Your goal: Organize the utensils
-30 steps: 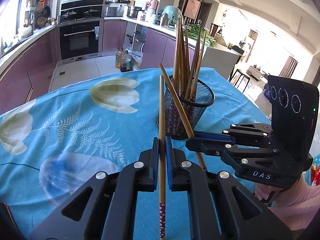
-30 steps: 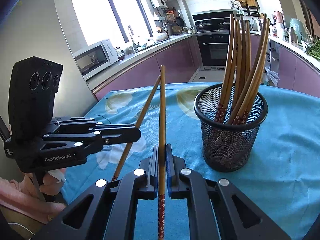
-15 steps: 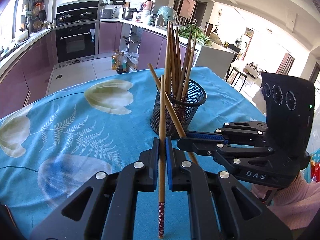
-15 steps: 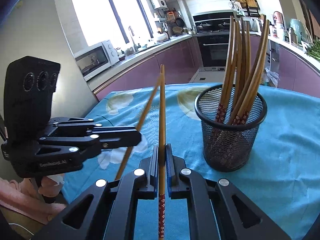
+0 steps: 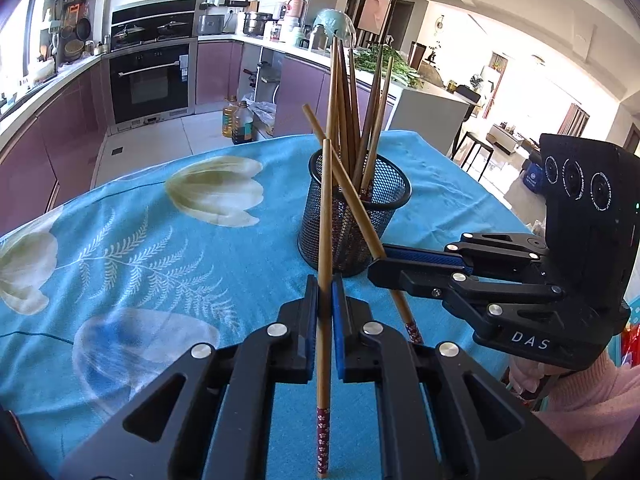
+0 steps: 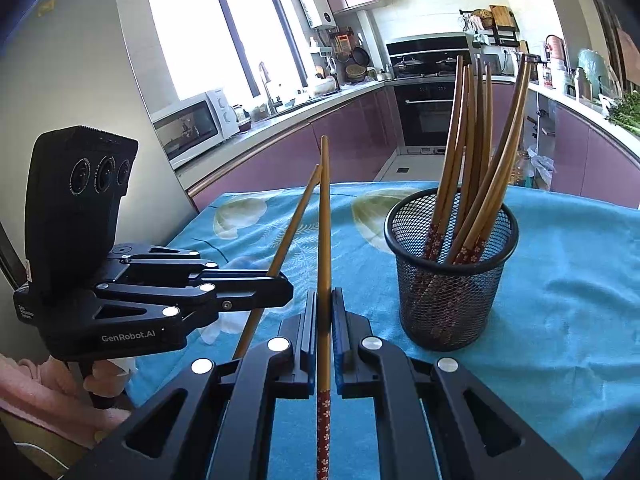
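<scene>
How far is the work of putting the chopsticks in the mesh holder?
Mostly done: several chopsticks already stand in the mesh holder. In hand: the left gripper is shut on one chopstick, the right gripper on another chopstick. Left: both must go into the holder. No loose chopsticks show on the tablecloth.

Pretty clearly a home kitchen: mauve cabinets run along the walls with a built-in oven at about 11 o'clock and pots on the hob above it. Over toward 9 o'clock there's a microwave on the counter, a sink tap under a big window and a wall-mounted water heater. Round at 2 o'clock it opens into a bright living area, and right in front sits a table with a blue floral tablecloth, so it's someone's flat, lived in.
</scene>
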The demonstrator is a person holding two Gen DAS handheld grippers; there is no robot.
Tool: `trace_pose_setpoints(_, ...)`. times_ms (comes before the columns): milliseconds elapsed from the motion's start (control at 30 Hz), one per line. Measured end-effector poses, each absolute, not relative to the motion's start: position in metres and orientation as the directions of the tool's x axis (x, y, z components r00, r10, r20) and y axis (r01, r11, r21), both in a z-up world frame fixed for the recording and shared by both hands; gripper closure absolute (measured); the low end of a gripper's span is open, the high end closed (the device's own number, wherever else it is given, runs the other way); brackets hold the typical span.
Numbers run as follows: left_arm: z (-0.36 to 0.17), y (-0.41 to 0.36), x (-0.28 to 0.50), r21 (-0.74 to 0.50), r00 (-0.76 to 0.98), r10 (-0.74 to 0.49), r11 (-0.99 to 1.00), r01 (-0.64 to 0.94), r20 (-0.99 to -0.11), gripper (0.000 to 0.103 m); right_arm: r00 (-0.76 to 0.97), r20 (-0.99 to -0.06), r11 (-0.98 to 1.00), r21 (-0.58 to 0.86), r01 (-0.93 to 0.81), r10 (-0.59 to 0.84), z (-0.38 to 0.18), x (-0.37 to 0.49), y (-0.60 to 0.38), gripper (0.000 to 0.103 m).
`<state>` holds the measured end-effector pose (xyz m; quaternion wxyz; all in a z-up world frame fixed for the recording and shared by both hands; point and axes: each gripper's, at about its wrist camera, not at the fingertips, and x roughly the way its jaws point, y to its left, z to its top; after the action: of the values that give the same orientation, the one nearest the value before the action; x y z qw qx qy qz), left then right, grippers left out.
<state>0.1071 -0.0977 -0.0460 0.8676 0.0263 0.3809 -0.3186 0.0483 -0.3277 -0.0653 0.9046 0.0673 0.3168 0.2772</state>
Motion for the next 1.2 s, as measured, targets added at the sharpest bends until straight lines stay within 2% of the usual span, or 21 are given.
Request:
trace_pose_setpoints(600,-0.019,-0.089,0.097,-0.208,0.531,-0.572,0.778,0.593,-0.625,0.096,0.719,-0.480,0.864,0.272,-0.424,0.503,-0.045,0.041,-0.354,0.097)
trace_pose_setpoints(1200,0.000,-0.076,0.095,-0.222,0.511,-0.629,0.731,0.645,-0.585,0.096,0.763,-0.481,0.902,0.251,-0.352,0.432,-0.034,0.035,-0.343,0.097)
